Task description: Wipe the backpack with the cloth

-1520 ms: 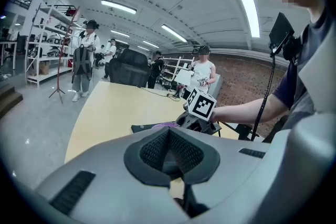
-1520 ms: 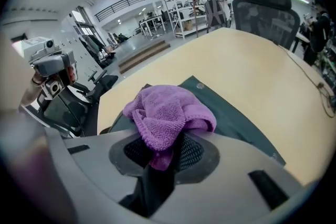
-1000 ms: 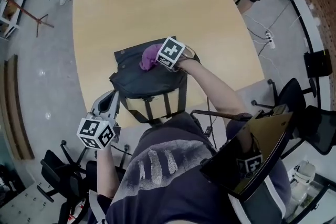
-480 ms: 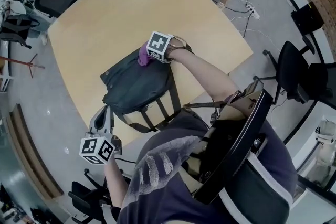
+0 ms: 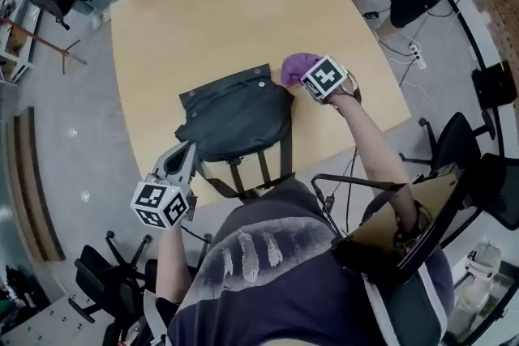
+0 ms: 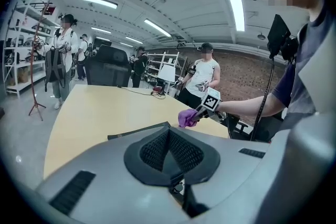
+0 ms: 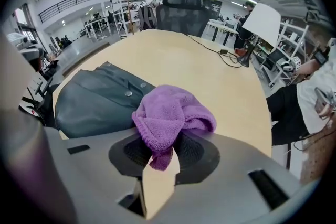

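Head view: a dark backpack (image 5: 235, 116) lies flat in the middle of a tan table (image 5: 186, 28), its straps (image 5: 243, 172) trailing over the table's lower edge. The purple cloth (image 5: 295, 66) sits at the backpack's upper-right corner, bunched at the tip of the right gripper (image 5: 308, 77). Whether cloth and bag touch cannot be told here. The left gripper (image 5: 185, 154) hangs at the lower left, just off the table edge and beside the straps. Each gripper's cube shows black-and-white square marker patterns.

Left gripper view: the left gripper (image 6: 169, 136) has its two dark ribbed pads (image 6: 155, 152) pressed together with nothing between them. Beyond them, at centre frame, a thin edge of the backpack (image 6: 139, 131) shows on the table (image 6: 100, 107). Right of it are the cloth (image 6: 186, 118) and the right gripper (image 6: 197, 114), whose cube bears a marker pattern.

Right gripper view: the right gripper (image 7: 157, 152) is clamped on the cloth (image 7: 173, 113), which bulges above the jaws at centre frame. The backpack (image 7: 100, 102), with two round snaps, lies to the left, just beside the cloth. The table (image 7: 220, 86) stretches to the upper right, and a black office chair (image 7: 184, 8) stands at its far end.
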### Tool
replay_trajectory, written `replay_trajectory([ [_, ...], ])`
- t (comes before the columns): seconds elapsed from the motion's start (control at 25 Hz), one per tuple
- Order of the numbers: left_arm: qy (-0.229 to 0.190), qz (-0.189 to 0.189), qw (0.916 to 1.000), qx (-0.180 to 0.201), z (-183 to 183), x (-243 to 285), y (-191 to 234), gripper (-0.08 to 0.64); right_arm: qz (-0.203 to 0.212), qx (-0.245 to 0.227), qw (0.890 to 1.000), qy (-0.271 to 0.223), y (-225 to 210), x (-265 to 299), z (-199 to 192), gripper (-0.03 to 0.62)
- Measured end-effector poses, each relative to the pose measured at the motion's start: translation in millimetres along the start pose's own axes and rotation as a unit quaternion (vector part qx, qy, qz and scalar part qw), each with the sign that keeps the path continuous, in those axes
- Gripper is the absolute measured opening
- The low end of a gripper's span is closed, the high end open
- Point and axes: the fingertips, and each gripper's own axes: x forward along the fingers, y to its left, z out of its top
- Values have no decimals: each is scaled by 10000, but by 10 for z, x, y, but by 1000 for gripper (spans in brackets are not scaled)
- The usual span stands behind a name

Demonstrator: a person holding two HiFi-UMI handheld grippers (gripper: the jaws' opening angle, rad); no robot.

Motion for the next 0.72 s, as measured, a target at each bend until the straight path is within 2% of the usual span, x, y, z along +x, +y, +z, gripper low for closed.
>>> replay_trajectory([
  [0.2, -88, -17, 9999, -65, -77, -70, 26, 6, 388, -183, 9991, 6, 638, 218, -95, 98],
  [0.4, -181, 44, 9996, -189, -151, -130, 73, 6, 68, -369, 9993, -37, 870, 210, -115, 100],
  [0.52, -155, 35, 9997, -207, -209, -208, 150, 6, 90, -472, 9988, -84, 1120, 178, -88, 100],
  [0.72, -264, -22, 9993, -269, -261, -249, 169, 6, 230, -953, 9950, -184, 1526, 82, 49, 100],
])
